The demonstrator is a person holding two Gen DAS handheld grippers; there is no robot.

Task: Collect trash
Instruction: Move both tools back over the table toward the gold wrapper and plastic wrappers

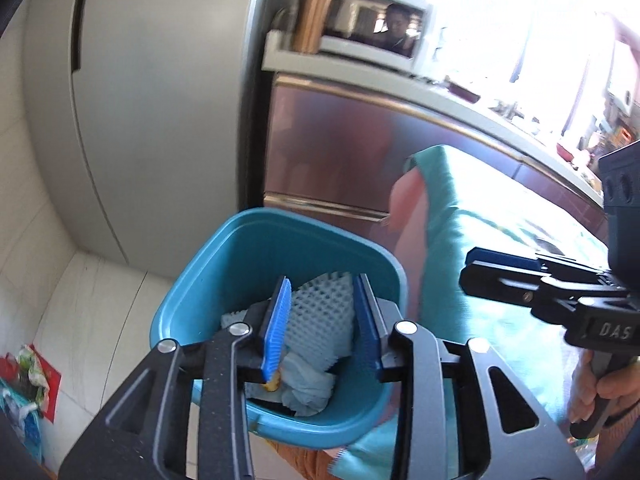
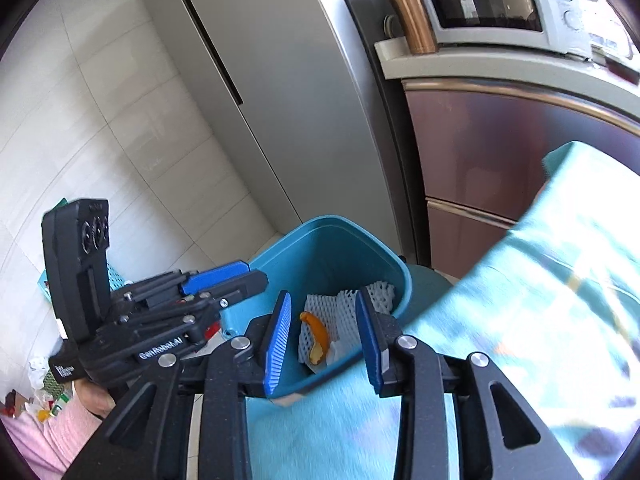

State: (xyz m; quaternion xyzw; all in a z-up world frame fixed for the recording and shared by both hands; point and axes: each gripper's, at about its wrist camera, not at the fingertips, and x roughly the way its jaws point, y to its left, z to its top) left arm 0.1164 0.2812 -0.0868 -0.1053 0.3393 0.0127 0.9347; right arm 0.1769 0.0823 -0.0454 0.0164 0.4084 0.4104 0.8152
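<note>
A blue trash bin (image 1: 224, 264) stands beside the table edge; it also shows in the right wrist view (image 2: 332, 248). Inside lie white foam fruit netting (image 1: 320, 312), a crumpled tissue (image 1: 308, 388) and an orange peel (image 2: 316, 336). My left gripper (image 1: 322, 320) is open and empty just above the bin's mouth. My right gripper (image 2: 324, 336) is open and empty over the bin's near rim. Each gripper shows in the other's view: the right one (image 1: 500, 276) and the left one (image 2: 224, 276).
A teal tablecloth (image 2: 540, 300) covers the table to the right of the bin. A grey fridge (image 2: 280, 100) and a counter with a microwave (image 2: 492, 0) and copper tumbler (image 2: 408, 12) stand behind. Loose wrappers (image 1: 24, 376) lie on the tiled floor at left.
</note>
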